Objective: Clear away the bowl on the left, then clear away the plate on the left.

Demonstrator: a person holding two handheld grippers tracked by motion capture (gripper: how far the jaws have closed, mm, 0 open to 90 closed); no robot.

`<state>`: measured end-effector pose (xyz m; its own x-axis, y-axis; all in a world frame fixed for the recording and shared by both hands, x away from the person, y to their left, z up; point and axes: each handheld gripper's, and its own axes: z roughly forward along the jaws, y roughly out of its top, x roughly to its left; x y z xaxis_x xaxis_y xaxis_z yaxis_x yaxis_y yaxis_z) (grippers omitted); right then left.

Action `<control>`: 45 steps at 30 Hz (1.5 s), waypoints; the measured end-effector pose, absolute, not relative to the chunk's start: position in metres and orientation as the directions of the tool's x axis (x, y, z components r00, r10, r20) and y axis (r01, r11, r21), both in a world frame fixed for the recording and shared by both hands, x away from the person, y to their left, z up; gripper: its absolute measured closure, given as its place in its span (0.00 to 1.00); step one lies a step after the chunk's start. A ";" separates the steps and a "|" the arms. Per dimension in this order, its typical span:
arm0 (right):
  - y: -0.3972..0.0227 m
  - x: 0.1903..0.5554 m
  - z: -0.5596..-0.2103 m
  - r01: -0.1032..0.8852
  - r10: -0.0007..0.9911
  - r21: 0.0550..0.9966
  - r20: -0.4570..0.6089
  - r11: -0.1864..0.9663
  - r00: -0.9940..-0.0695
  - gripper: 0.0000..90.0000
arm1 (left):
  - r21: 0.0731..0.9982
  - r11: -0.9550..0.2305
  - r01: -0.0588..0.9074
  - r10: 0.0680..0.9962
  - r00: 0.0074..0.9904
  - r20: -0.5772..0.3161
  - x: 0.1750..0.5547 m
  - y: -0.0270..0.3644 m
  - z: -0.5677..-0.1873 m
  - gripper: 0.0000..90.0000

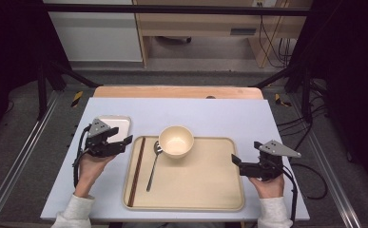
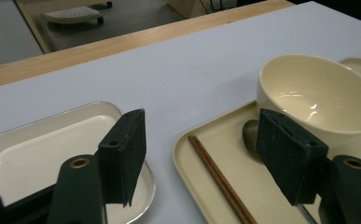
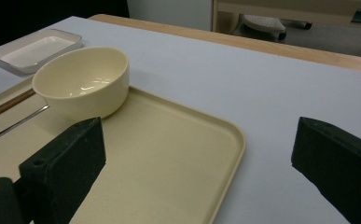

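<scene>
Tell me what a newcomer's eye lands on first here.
The cream bowl at the far edge of the beige tray draws the eye, with a spoon and brown chopsticks lying on the tray's left part. An open left gripper and open right gripper flank the tray, and a small white dish sits beyond the left gripper.

A grey floor [image 1: 24, 156] surrounds the table [image 1: 181, 111]. Beyond the table stands a wooden desk [image 1: 205, 21]. Black cables [image 1: 274, 45] hang beside the desk.

The bowl [image 2: 318, 93] looks glossy, like glazed ceramic. The tray [image 3: 169, 158] is matt beige plastic. The chopsticks [image 2: 220, 179] are brown wood, the spoon [image 1: 154, 164] is metal, and the bench [image 1: 219, 116] is a smooth, matt surface.
</scene>
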<state>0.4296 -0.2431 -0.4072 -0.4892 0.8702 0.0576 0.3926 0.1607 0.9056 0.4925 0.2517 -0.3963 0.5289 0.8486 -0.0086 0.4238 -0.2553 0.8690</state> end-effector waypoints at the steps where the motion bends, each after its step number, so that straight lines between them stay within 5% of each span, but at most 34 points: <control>1: -0.243 0.429 -0.407 0.393 0.870 0.906 0.061 0.157 -0.489 0.04 | 0.868 -0.249 0.430 0.851 0.525 -0.015 0.494 0.254 -0.396 0.36; 23: -0.244 0.429 -0.404 0.386 0.874 0.910 0.059 0.151 -0.482 0.04 | 0.854 -0.226 0.468 0.911 0.412 0.015 0.529 0.311 -0.366 0.33; 45: -0.246 0.430 -0.405 0.387 0.874 0.910 0.066 0.145 -0.481 0.04 | 0.796 -0.214 0.566 0.947 0.319 0.028 0.562 0.336 -0.401 0.31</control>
